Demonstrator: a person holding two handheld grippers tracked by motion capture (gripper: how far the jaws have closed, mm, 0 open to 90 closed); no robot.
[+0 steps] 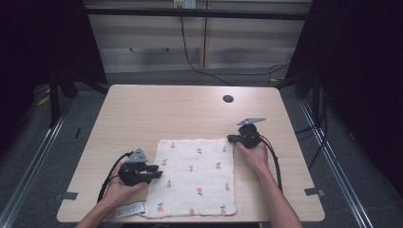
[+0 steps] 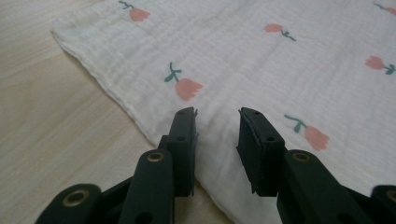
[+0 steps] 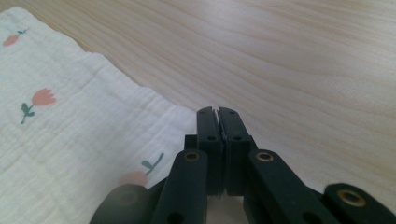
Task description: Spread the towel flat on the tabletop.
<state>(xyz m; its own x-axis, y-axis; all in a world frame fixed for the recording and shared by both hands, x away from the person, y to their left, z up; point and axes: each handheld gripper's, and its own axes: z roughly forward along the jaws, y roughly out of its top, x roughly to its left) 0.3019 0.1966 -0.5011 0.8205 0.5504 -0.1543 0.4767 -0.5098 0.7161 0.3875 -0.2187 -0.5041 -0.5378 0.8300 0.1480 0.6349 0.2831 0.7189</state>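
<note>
high view: muslin cloth (image 1: 196,176) w/ tulip print lies flat on tabletop (image 1: 157,109), unfolded. right tongs (image 3: 217,112) pinched shut at its far right corner, left tongs (image 2: 217,116) partly open over left edge. folding barely started.

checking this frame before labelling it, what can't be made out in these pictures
- Right gripper on the cloth: in the right gripper view its fingers are pressed together at the cloth's corner, but their own bodies hide whether fabric is pinched.
- Left gripper: fingers apart over the cloth's edge; whether they touch it cannot be told.
- Small label at the table's near edge, high view: print too small to read.
- Cloth's near edge: partly cut off by the high view's bottom edge.
</note>
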